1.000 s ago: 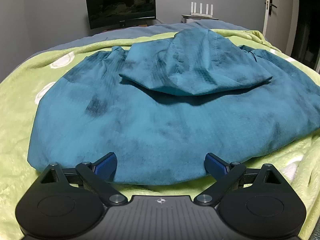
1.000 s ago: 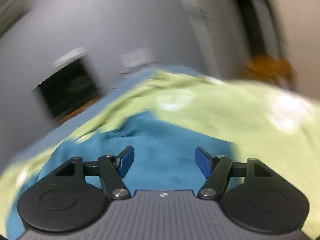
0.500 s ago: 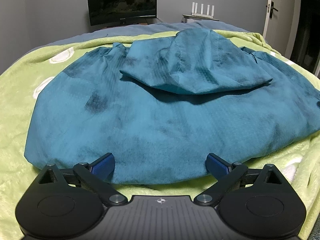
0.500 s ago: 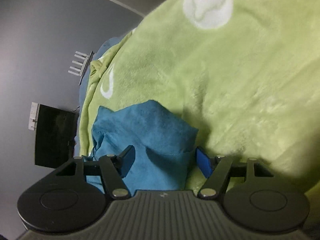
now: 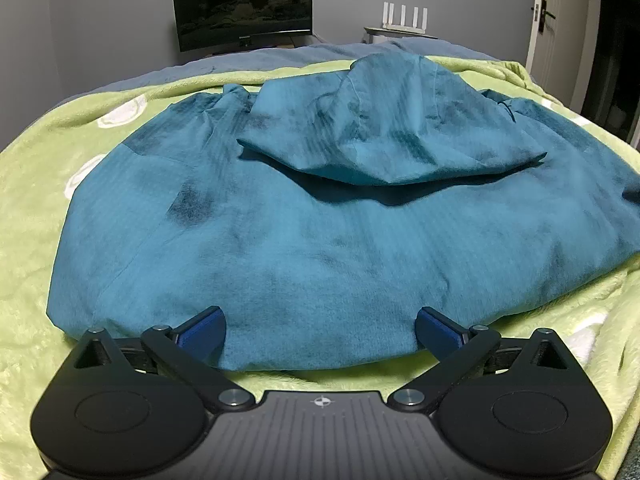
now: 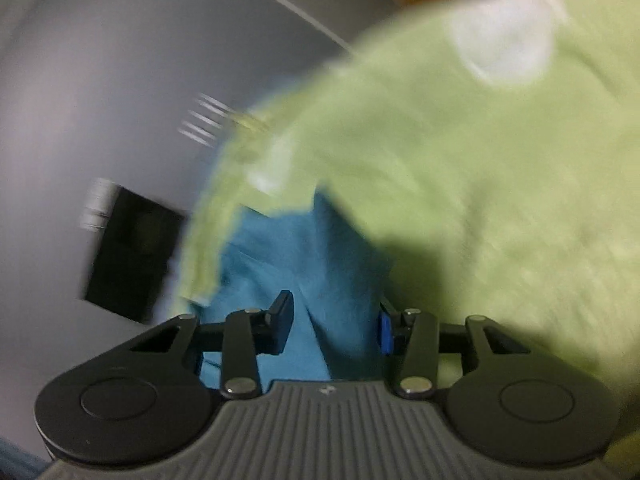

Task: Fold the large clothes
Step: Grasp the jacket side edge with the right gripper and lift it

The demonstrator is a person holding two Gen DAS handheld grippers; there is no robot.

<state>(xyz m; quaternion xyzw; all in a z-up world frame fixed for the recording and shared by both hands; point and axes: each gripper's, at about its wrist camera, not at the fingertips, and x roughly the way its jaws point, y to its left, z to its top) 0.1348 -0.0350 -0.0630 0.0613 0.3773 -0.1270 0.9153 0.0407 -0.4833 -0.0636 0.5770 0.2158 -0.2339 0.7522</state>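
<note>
A large teal hooded jacket (image 5: 320, 232) lies spread on the green blanket (image 5: 36, 184), hood (image 5: 392, 132) folded over its back. My left gripper (image 5: 320, 332) is open at the jacket's near hem, its blue fingertips either side of the edge, holding nothing. In the blurred right wrist view, my right gripper (image 6: 334, 324) has its jaws partly closed around a raised fold of the teal jacket (image 6: 320, 264); the cloth fills the gap between the pads, but whether it is pinched is unclear.
The green blanket with white dots (image 6: 480, 200) covers a bed with a blue sheet (image 5: 280, 56). A dark monitor (image 5: 244, 4) and a white router (image 5: 404, 16) stand by the far wall. A door (image 5: 560, 20) is at right.
The right gripper has narrowed its jaws around the jacket's fold and the view has swung, blurred. The left gripper has crept slightly nearer the hem and stays open.
</note>
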